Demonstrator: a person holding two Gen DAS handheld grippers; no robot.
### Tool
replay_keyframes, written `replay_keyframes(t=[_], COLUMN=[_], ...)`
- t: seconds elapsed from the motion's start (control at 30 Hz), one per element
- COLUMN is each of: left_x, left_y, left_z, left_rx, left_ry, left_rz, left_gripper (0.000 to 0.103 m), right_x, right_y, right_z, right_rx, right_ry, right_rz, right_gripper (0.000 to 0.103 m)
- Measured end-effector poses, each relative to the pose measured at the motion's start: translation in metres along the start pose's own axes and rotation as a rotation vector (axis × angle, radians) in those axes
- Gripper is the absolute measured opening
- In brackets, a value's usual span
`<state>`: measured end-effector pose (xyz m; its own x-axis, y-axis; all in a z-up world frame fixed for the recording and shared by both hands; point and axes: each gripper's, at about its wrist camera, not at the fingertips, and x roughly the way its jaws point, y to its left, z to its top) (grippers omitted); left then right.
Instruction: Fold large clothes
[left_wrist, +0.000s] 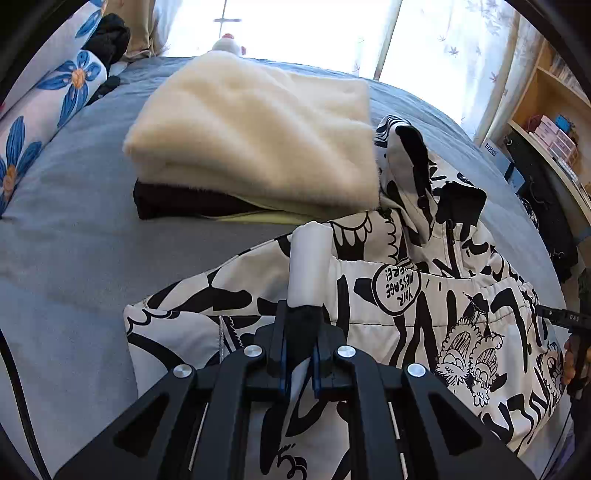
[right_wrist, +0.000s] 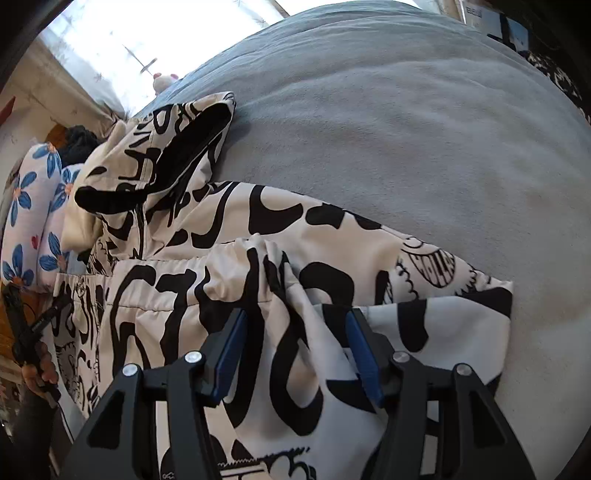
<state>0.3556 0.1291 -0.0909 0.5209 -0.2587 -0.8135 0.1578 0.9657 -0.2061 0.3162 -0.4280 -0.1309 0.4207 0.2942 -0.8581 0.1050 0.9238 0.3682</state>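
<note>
Black-and-white jacket (left_wrist: 424, 302) on the bed (left_wrist: 74, 236), just beside the cream pile (left_wrist: 251, 147) | left tongs (left_wrist: 299, 354) pressed together, maybe pinching cloth - can't tell | right tongs (right_wrist: 295, 347) spread over a fold | risk - your fold slips loose

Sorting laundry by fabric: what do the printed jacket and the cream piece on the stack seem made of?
The black-and-white printed jacket looks like smooth woven synthetic shell, probably polyester: slight sheen, crisp creases. The cream folded garment looks like plush fleece or sherpa: fuzzy matte nap, soft rounded edges.
</note>
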Motion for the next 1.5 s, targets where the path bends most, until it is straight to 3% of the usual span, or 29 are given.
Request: replay_keyframes(t=[0.07, 0.1, 0.13, 0.23, 0.37, 0.47, 0.6, 0.77, 0.9, 1.03, 1.23, 1.3, 1.5], left_x=[0.002, 0.002, 0.002, -0.009, -0.03, -0.032, -0.006, 0.057, 0.066, 0.056, 0.0, -0.017, -0.014], left_y=[0.0, -0.001, -0.003, -0.01, -0.017, -0.018, -0.013, -0.004, 0.008, 0.014, 0.019, 0.005, -0.058], left_z=[-0.001, -0.001, -0.002, -0.004, 0.0, 0.015, 0.029, 0.008, -0.002, 0.0, -0.006, -0.013, -0.045], left_rx=[-0.004, 0.0, 0.008, 0.025, 0.04, 0.036, -0.002, 0.01, -0.05, -0.088, -0.171, -0.16, -0.127], left_ry=[0.004, 0.003, -0.003, -0.042, -0.116, -0.163, -0.154, -0.047, -0.067, -0.058, -0.15, -0.171, -0.094], left_rz=[0.006, 0.016, 0.033, 0.054, 0.058, 0.087, 0.101, 0.161, 0.116, 0.093, 0.03, 0.002, -0.13], left_gripper=[0.007, 0.007, 0.007, 0.007, 0.007, 0.007, 0.007, 0.007, 0.008, 0.02, 0.023, 0.023, 0.017], right_x=[0.002, 0.002, 0.003, -0.015, -0.064, -0.08, -0.047, 0.04, 0.046, 0.032, -0.025, -0.026, 0.006], right_y=[0.009, 0.016, 0.02, 0.032, 0.047, 0.058, 0.052, 0.021, 0.031, 0.038, 0.076, 0.098, 0.183], right_z=[-0.001, -0.002, -0.002, -0.01, -0.011, 0.002, 0.027, 0.023, 0.019, 0.022, -0.007, -0.014, -0.052], right_rx=[-0.043, -0.076, -0.096, -0.143, -0.14, -0.157, -0.129, -0.08, -0.098, -0.11, -0.064, -0.093, -0.222], right_ry=[-0.018, -0.028, -0.025, -0.107, -0.298, -0.38, -0.356, -0.164, -0.196, -0.17, -0.296, -0.295, -0.206], right_rz=[-0.02, -0.039, -0.073, -0.145, -0.156, -0.19, -0.263, -0.354, -0.403, -0.447, -0.298, -0.232, -0.073], right_gripper=[0.048, 0.021, 0.007, 0.006, 0.006, 0.006, 0.006, 0.006, 0.009, 0.016, 0.023, 0.023, 0.023])
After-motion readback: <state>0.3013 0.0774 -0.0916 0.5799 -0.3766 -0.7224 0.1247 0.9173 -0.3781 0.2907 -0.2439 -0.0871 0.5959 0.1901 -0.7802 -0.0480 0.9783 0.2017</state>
